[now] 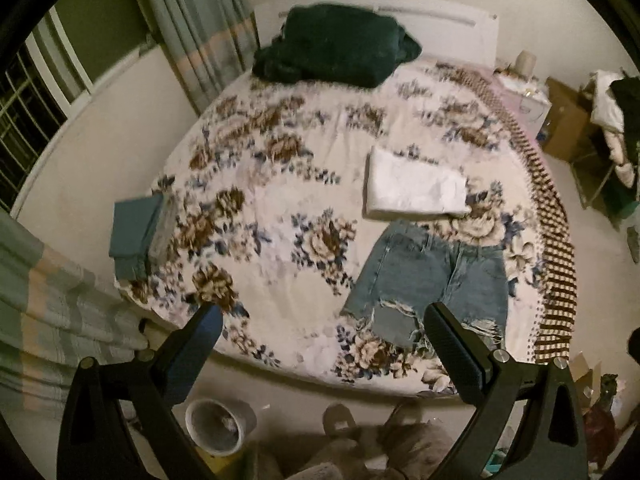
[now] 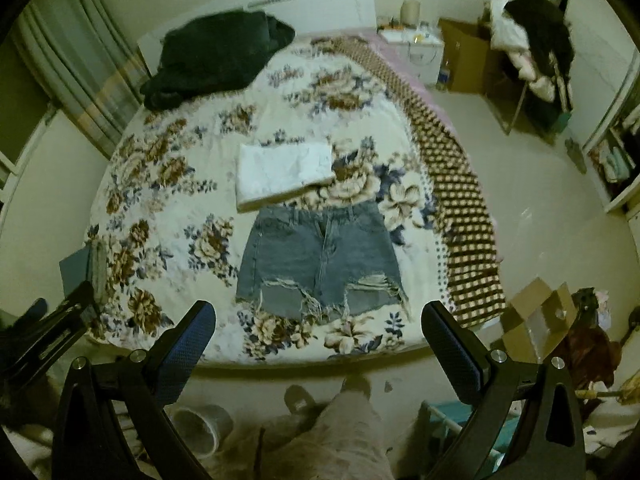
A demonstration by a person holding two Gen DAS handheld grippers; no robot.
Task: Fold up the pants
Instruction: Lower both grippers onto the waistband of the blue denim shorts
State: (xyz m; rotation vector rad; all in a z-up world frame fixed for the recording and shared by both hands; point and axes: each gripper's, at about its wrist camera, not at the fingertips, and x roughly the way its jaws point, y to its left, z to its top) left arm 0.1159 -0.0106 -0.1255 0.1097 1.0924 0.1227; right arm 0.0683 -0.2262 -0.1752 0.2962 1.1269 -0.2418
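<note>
Blue denim shorts [image 1: 432, 276] with frayed hems lie flat on the floral bedspread [image 1: 264, 208], waistband away from me, near the bed's foot. They also show in the right wrist view [image 2: 316, 264]. My left gripper [image 1: 324, 320] is open and empty, held high above the foot of the bed, left of the shorts. My right gripper [image 2: 318, 320] is open and empty, held above the bed edge just short of the frayed hems. The left gripper's body shows at the left edge of the right wrist view [image 2: 48, 332].
A folded white cloth [image 2: 284, 172] lies just beyond the shorts. A dark green blanket [image 2: 216, 60] is piled at the headboard. A teal folded item [image 1: 136, 232] sits at the bed's left edge. A checkered blanket [image 2: 460, 208] hangs on the right side. A bucket [image 1: 218, 426] and cardboard boxes [image 2: 536, 320] are on the floor.
</note>
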